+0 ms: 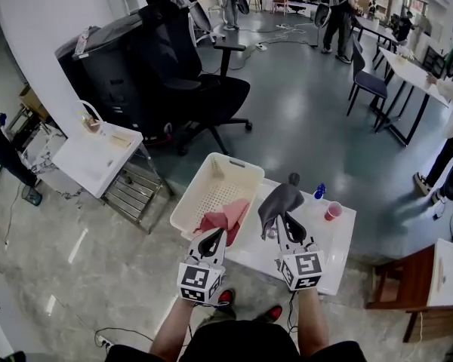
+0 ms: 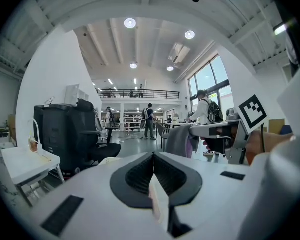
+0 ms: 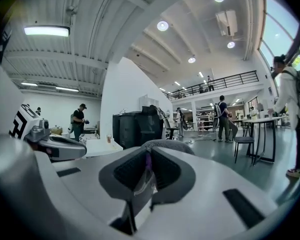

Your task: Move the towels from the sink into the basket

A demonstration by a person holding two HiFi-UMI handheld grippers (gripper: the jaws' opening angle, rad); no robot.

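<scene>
Left gripper (image 1: 211,240) pinches red towel (image 1: 226,217) over basket (image 1: 219,185), right gripper (image 1: 287,222) grey towel (image 1: 279,200) (cup (image 1: 333,211) beside)

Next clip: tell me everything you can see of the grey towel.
The grey towel is soft, dark grey cloth, bunched into a folded lump. The right tongs are shut on one edge of it, and it humps up over their tips and droops to the side. It hangs above the white counter, right of the basket, apparently touching neither. In the right gripper view a small purple and pale tag sits pinched between the jaws.
</scene>
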